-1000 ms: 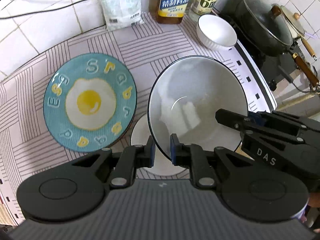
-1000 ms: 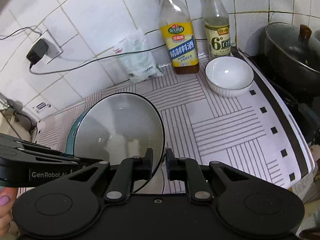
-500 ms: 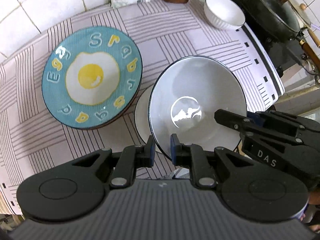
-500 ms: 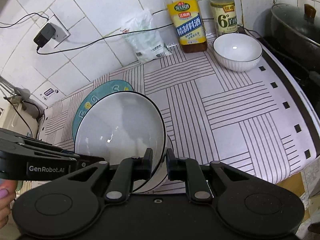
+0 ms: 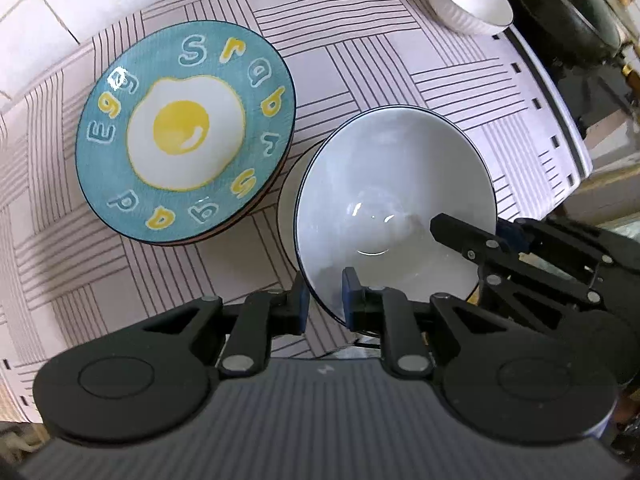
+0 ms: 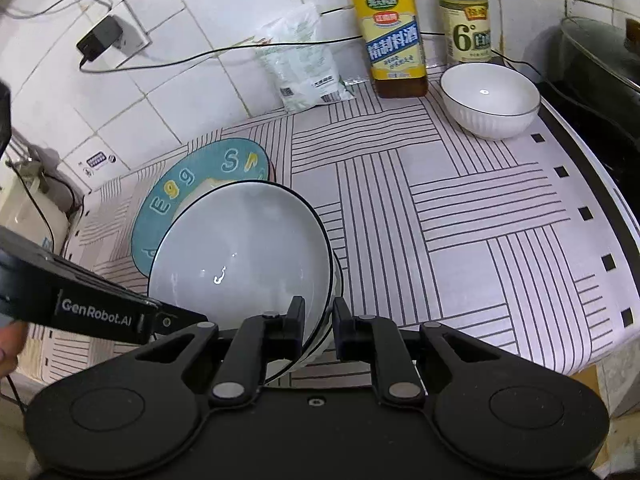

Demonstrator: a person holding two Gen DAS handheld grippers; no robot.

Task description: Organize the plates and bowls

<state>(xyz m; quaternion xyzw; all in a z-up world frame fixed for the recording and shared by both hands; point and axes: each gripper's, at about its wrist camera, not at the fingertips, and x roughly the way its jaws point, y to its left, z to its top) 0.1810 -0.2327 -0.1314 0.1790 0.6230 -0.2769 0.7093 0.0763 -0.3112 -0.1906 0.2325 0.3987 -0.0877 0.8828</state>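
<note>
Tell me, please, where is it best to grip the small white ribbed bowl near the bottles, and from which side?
Grip the small ribbed bowl by its thin rim, coming from above on the open counter side, one finger inside and one outside. It stands upright and empty; the cooking wine bottle and vinegar bottle crowd its back.

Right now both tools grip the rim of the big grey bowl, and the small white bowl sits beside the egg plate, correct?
Not quite. Both tools do grip the big grey bowl, but the small white bowl sits beside the bottles, far from the egg plate; the right wrist view shows it.
</note>
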